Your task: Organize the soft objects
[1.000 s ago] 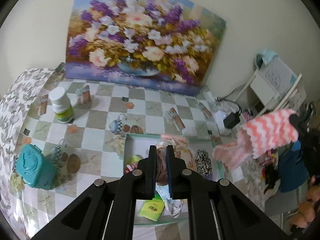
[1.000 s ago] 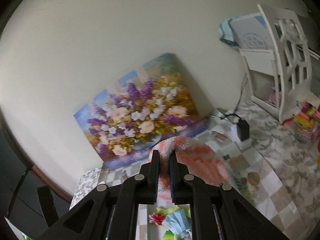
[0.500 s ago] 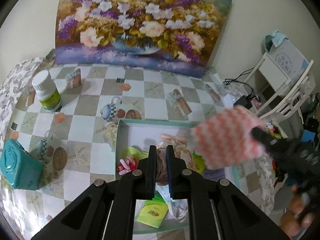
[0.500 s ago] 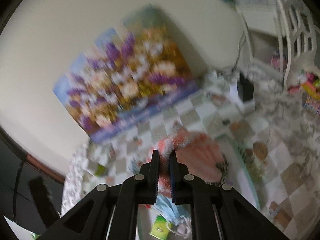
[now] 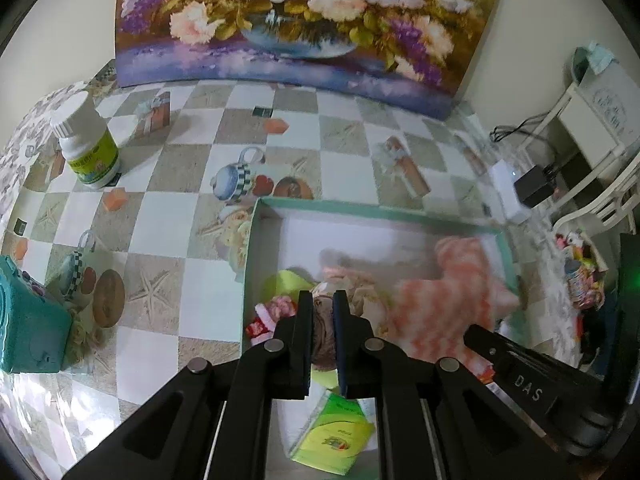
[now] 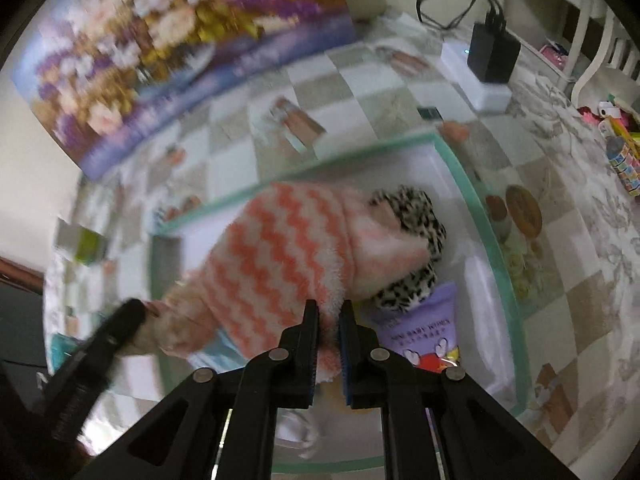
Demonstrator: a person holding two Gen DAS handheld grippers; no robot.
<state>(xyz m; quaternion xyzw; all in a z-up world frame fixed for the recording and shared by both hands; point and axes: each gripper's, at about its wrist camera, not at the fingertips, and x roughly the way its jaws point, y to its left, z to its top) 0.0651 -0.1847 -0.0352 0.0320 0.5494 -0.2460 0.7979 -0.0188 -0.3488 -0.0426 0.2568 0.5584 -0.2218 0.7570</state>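
Light: soft, even indoor light; faint shadows.
Glare: sheen on the glossy checkered tablecloth (image 5: 208, 184).
Blur: the fuzzy orange-and-white zigzag sock (image 5: 452, 300) smears; the floral canvas painting (image 6: 168, 40) streaks.
Edges: fisheye bending, black corners.

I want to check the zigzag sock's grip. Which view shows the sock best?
The right wrist view: the pink zigzag sock fills the centre, sharp, its edge pinched in the right hand-held gripper, lying in the green-rimmed box. The left wrist view shows it blurred, at the side.

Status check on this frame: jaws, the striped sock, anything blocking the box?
Right gripper shut on striped sock, over green box. Left gripper shut on brownish soft item. Leopard-print piece underneath.
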